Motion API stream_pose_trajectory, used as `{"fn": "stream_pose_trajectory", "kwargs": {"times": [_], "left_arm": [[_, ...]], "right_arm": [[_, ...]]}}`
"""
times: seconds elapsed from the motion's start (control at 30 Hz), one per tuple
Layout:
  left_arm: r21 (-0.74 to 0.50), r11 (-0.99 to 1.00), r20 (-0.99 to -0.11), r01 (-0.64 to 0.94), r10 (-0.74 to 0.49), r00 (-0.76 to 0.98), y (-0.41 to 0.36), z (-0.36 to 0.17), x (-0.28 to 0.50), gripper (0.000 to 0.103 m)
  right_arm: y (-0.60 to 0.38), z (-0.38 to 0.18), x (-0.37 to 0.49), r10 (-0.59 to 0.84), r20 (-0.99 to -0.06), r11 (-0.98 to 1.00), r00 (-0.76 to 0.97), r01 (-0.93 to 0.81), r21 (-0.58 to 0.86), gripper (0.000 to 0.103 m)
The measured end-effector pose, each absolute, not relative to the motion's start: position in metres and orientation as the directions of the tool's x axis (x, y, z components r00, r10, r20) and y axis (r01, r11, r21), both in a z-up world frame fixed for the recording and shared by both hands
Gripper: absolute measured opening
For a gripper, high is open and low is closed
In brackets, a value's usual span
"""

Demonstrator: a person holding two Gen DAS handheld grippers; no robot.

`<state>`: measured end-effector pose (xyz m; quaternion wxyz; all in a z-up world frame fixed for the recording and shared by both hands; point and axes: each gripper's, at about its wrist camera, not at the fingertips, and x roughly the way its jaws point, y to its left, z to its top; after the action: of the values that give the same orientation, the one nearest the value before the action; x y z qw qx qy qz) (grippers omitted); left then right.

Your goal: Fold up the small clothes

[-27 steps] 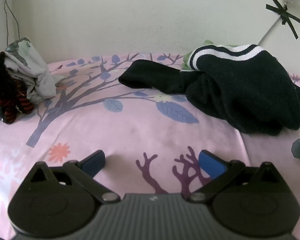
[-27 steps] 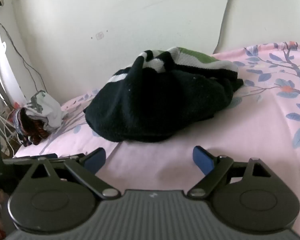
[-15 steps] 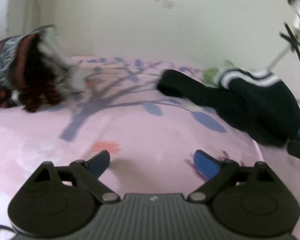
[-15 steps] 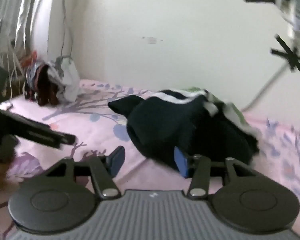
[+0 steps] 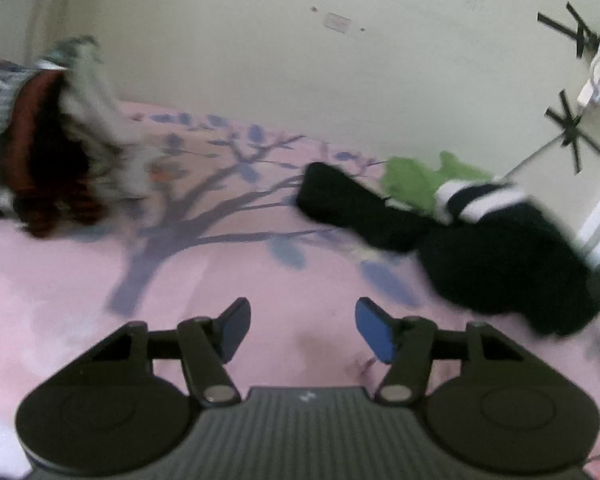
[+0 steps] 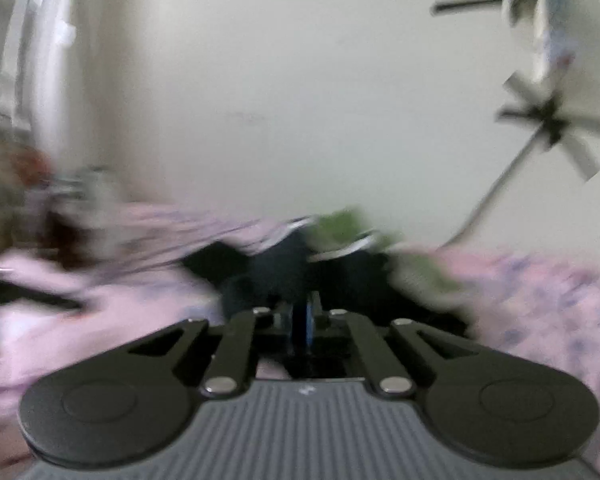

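A black garment with white stripes [image 5: 500, 260] lies crumpled at the right of the pink sheet [image 5: 220, 272], partly over a green garment [image 5: 412, 184]. My left gripper [image 5: 302, 330] hovers low over bare sheet, well short of it, open with nothing between its blue pads. In the blurred right wrist view my right gripper [image 6: 300, 320] is shut at the near edge of the black garment [image 6: 268, 276], with dark fabric pinched between the pads. The green garment [image 6: 340, 224] shows just behind.
A heap of red-black striped and grey clothes [image 5: 60, 160] sits at the sheet's far left, against the pale wall [image 5: 340, 80]. Black tape crosses [image 5: 572, 136] and a white fixture mark the right corner. Bare sheet lies between the two piles.
My right gripper has gone from open to shut and moved up to the black garment's edge. The left gripper has swung so the garment sits farther right, its jaws a little narrower.
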<state>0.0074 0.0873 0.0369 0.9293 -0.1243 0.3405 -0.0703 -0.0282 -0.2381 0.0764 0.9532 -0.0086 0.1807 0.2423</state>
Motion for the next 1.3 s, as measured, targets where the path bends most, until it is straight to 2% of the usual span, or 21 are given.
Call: {"fn": "stream_pose_trajectory", "kwargs": {"times": [0.03,0.07,0.1,0.13,0.17,0.23,0.37,0.4,0.47,0.5,0.57,0.6,0.63,0.67,0.7,0.83,1.03,1.13,1.2,1.3], "left_arm": [[-0.301,0.951,-0.609,0.066,-0.245,0.754,0.081,0.04,0.018,0.059],[-0.307,0.948,-0.604,0.082,-0.26,0.753,0.077,0.042,0.027,0.06],[-0.303,0.949,-0.601,0.093,-0.266,0.753,0.07,0.042,0.036,0.063],[-0.296,0.95,-0.606,0.098,-0.266,0.749,0.063,0.042,0.049,0.063],[-0.294,0.951,-0.619,0.093,-0.264,0.74,0.057,0.041,0.063,0.063],[-0.291,0.955,-0.648,0.064,-0.246,0.721,0.047,0.035,0.097,0.063],[-0.35,0.937,-0.688,0.017,-0.269,0.674,0.049,0.024,0.151,0.063],[-0.374,0.927,-0.694,0.021,-0.295,0.657,0.047,0.02,0.162,0.065],[-0.39,0.92,-0.694,0.028,-0.314,0.649,0.041,0.015,0.176,0.075],[-0.377,0.925,-0.688,0.039,-0.308,0.657,0.034,0.016,0.181,0.078],[-0.322,0.946,-0.704,0.042,-0.269,0.657,0.02,0.016,0.19,0.068],[-0.296,0.954,-0.707,0.045,-0.25,0.661,0.014,0.017,0.192,0.035],[-0.279,0.959,-0.72,0.042,-0.238,0.652,0.01,0.017,0.196,0.012],[-0.284,0.958,-0.729,0.036,-0.24,0.641,0.009,0.019,0.2,0.011],[-0.301,0.953,-0.725,0.02,-0.242,0.645,0.012,0.022,0.2,0.011],[-0.377,0.926,-0.615,0.022,-0.268,0.741,0.045,0.07,0.178,0.01],[-0.452,0.891,-0.342,0.038,-0.212,0.915,0.132,0.179,0.08,0.01],[-0.457,0.887,-0.189,0.064,-0.167,0.968,0.174,0.229,0.01,0.01],[-0.446,0.891,-0.119,0.079,-0.147,0.982,0.192,0.252,-0.034,0.01],[-0.395,0.914,-0.06,0.094,-0.128,0.99,0.209,0.267,-0.097,0.011]], "right_arm": [[-0.251,0.075,-0.033,0.537,-0.361,0.839,0.763,-0.528,0.131,0.0],[-0.262,0.075,-0.037,0.574,-0.34,0.817,0.745,-0.551,0.17,0.007],[-0.276,0.077,-0.04,0.586,-0.306,0.81,0.75,-0.551,0.201,0.018],[-0.292,0.08,-0.04,0.558,-0.267,0.829,0.786,-0.511,0.227,0.045],[-0.304,0.082,-0.04,0.513,-0.237,0.854,0.825,-0.464,0.235,0.054],[-0.324,0.086,-0.024,0.391,-0.219,0.911,0.894,-0.342,0.231,0.054],[-0.362,0.066,0.041,0.279,-0.296,0.915,0.914,-0.159,0.371,0.056],[-0.368,0.06,0.059,0.277,-0.318,0.899,0.907,-0.127,0.42,0.057],[-0.383,0.042,0.097,0.303,-0.36,0.851,0.882,-0.08,0.519,0.059],[-0.388,0.032,0.114,0.31,-0.379,0.832,0.872,-0.056,0.552,0.059],[-0.391,0.018,0.143,0.334,-0.407,0.791,0.85,-0.018,0.612,0.06],[-0.389,0.011,0.155,0.364,-0.4,0.765,0.841,-0.025,0.644,0.059],[-0.383,0.011,0.162,0.383,-0.387,0.753,0.839,-0.04,0.657,0.051],[-0.376,0.013,0.167,0.401,-0.39,0.745,0.829,-0.047,0.665,0.028],[-0.368,0.019,0.167,0.398,-0.389,0.752,0.831,-0.053,0.657,0.02],[-0.355,0.082,0.127,0.359,-0.232,0.806,0.904,-0.175,0.565,0.014],[-0.358,0.189,0.023,0.33,0.017,0.842,0.944,-0.302,0.448,0.013],[-0.366,0.221,-0.027,0.306,0.109,0.861,0.946,-0.324,0.392,0.013],[-0.37,0.237,-0.061,0.299,0.159,0.865,0.941,-0.338,0.371,0.013],[-0.378,0.238,-0.108,0.326,0.182,0.861,0.928,-0.371,0.347,0.013]]}}
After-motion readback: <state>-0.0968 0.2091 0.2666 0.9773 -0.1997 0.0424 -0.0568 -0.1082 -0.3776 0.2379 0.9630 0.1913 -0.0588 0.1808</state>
